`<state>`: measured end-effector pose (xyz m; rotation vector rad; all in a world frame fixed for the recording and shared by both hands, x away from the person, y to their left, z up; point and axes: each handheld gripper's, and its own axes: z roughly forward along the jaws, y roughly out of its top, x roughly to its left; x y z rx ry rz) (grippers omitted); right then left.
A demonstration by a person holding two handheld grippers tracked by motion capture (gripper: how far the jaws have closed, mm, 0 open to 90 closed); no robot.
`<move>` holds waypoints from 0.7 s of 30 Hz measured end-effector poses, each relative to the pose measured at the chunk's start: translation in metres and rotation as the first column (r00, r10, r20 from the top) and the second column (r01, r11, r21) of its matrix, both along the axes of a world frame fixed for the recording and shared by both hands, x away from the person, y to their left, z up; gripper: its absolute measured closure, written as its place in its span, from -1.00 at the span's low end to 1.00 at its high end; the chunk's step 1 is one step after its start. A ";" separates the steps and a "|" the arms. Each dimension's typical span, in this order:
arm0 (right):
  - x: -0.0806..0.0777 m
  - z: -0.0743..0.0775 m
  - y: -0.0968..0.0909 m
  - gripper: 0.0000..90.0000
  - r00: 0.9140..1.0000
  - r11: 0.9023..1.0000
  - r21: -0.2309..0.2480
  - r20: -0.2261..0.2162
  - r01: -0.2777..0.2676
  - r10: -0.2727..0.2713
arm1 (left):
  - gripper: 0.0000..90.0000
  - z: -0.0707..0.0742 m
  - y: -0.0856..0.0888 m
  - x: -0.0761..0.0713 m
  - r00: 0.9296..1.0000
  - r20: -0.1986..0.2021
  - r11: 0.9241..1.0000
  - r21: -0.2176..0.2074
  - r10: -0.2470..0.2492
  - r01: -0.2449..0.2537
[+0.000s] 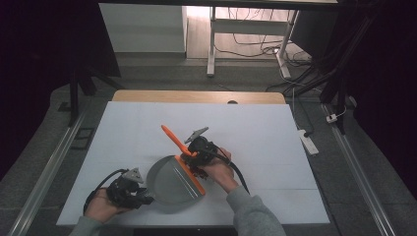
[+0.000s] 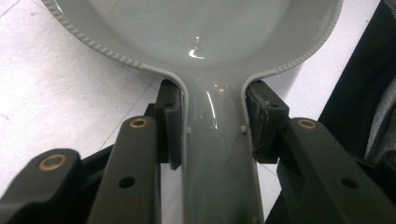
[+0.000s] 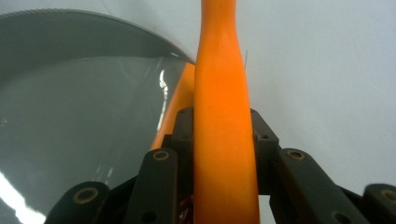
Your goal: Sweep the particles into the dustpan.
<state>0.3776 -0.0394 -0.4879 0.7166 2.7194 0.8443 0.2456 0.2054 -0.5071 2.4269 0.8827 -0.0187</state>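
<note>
Left gripper (image 1: 145, 200): near the table's front-left corner, in the person's left hand; jaws clamped on the dustpan's handle, one pad on each side of it, seen close in the left gripper view (image 2: 212, 123).
Right gripper (image 1: 189, 162): just right of the table's middle, in the right hand; jaws closed tight on the brush's orange handle, which runs up between the pads in the right gripper view (image 3: 222, 135).
Dustpan (image 1: 169, 182): grey, flat on the table toward the front edge, a little left of centre; its handle points to the front-left corner, its straight open lip faces right. In the left gripper view the rim (image 2: 112, 53) is ribbed and the pan's inside shines.
Brush (image 1: 172, 135): orange; the handle slants up and away toward the table's far-left side, the long head (image 1: 189, 174) lies along the dustpan's straight lip, touching it.
Brush against dustpan: in the right gripper view the handle (image 3: 219, 70) rises beside the pan's curved rim (image 3: 88, 23), with the orange head's edge just beside the grey inside.
Table (image 1: 275, 137): white top, with a bare wooden strip along its far edge.
Hands: left hand (image 1: 103, 206) by the front edge; right hand (image 1: 221, 172) right of the dustpan, grey sleeve coming in over the front edge.
Cables: a black one trails from each gripper back toward the person.
</note>
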 end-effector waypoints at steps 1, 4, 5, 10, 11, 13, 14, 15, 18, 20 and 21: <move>-0.001 0.000 0.001 0.57 1.000 1.000 0.001 -0.002 -0.001 0.001 | 0.37 0.000 0.000 0.000 1.000 0.000 1.000 0.001 0.000 0.000; -0.009 0.000 0.004 0.57 1.000 0.999 0.034 -0.011 -0.001 0.002 | 0.37 0.000 0.000 0.000 1.000 0.000 1.000 0.001 0.000 0.000; -0.009 0.000 0.004 0.57 1.000 0.999 0.034 -0.011 -0.001 0.002 | 0.37 0.000 0.000 0.000 1.000 0.000 1.000 0.001 0.000 0.000; -0.020 0.002 0.014 0.57 0.999 0.997 0.073 -0.006 -0.038 0.039 | 0.37 0.000 0.000 0.000 1.000 -0.002 1.000 0.000 0.002 -0.002; -0.023 0.003 0.018 0.57 0.999 0.996 0.072 -0.004 -0.050 0.050 | 0.37 0.000 0.000 0.000 1.000 -0.004 1.000 -0.001 0.004 -0.004; -0.029 0.005 0.027 0.57 0.996 0.993 0.076 -0.005 -0.093 0.093 | 0.37 0.000 0.000 0.000 1.000 -0.005 1.000 -0.001 0.003 -0.003; -0.031 0.005 0.030 0.57 0.995 0.992 0.078 -0.010 -0.099 0.100 | 0.37 0.000 0.000 0.000 1.000 -0.004 1.000 -0.001 0.002 -0.002; -0.031 0.005 0.030 0.57 0.995 0.992 0.078 -0.010 -0.099 0.100 | 0.37 -0.001 0.000 0.000 1.000 -0.004 1.000 -0.001 0.002 -0.002; -0.035 0.004 0.035 0.57 0.992 0.989 0.074 -0.005 -0.126 0.127 | 0.37 -0.001 0.000 0.000 1.000 -0.009 1.000 -0.004 0.004 -0.004; -0.036 0.004 0.036 0.57 0.992 0.990 0.075 -0.010 -0.123 0.124 | 0.37 -0.002 0.000 0.000 1.000 -0.009 1.000 -0.005 0.004 -0.004; -0.036 0.004 0.035 0.57 0.992 0.989 0.078 -0.009 -0.125 0.126 | 0.37 -0.002 0.000 0.000 1.000 -0.010 1.000 -0.005 0.004 -0.004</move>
